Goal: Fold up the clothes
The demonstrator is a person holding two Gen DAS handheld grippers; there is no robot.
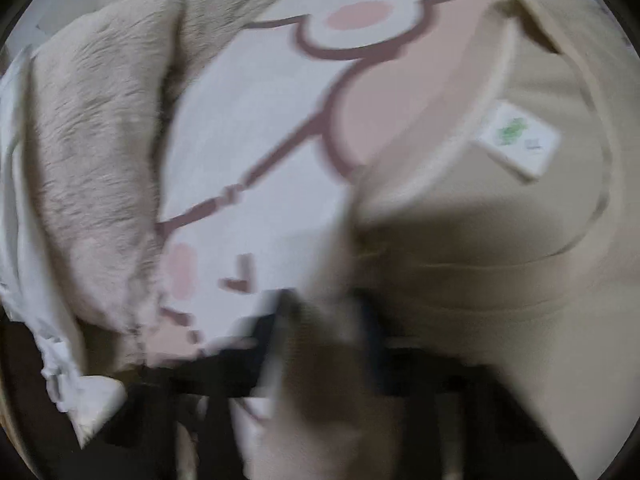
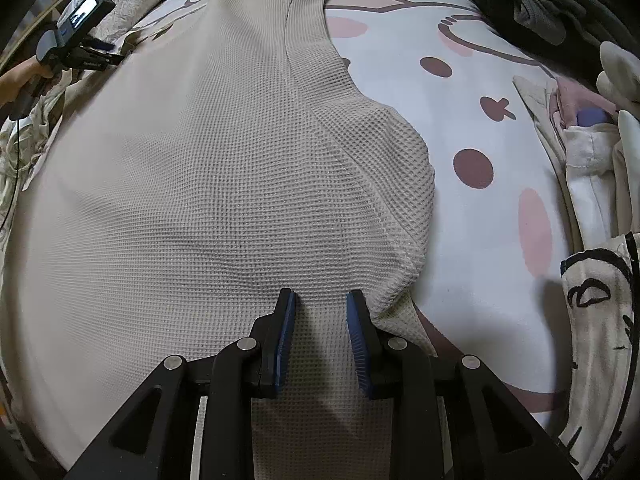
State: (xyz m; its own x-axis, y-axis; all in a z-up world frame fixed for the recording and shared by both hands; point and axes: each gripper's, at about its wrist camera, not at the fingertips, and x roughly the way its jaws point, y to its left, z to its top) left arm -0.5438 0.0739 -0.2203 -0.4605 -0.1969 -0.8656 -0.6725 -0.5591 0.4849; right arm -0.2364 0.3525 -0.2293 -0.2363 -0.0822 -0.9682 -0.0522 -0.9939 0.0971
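A beige waffle-knit shirt [image 2: 208, 168] lies spread on a white sheet with pink and brown cartoon prints [image 2: 492, 216]. My right gripper [image 2: 320, 300] hovers over the shirt's near part with its blue-padded jaws apart, cloth showing between them, near a folded sleeve [image 2: 384, 184]. The left wrist view is motion-blurred: the same shirt [image 1: 500, 248] with its white neck label [image 1: 520, 142] fills the right side, and beige cloth bunches between the dark fingers of my left gripper [image 1: 328, 320]. My left gripper also shows far left in the right wrist view [image 2: 80, 40].
A fluffy beige blanket [image 1: 92, 152] and white crumpled cloth [image 1: 48, 320] lie left. Dark clothes [image 2: 532, 8] are piled at the top right. White and printed garments [image 2: 596, 280] lie along the right edge.
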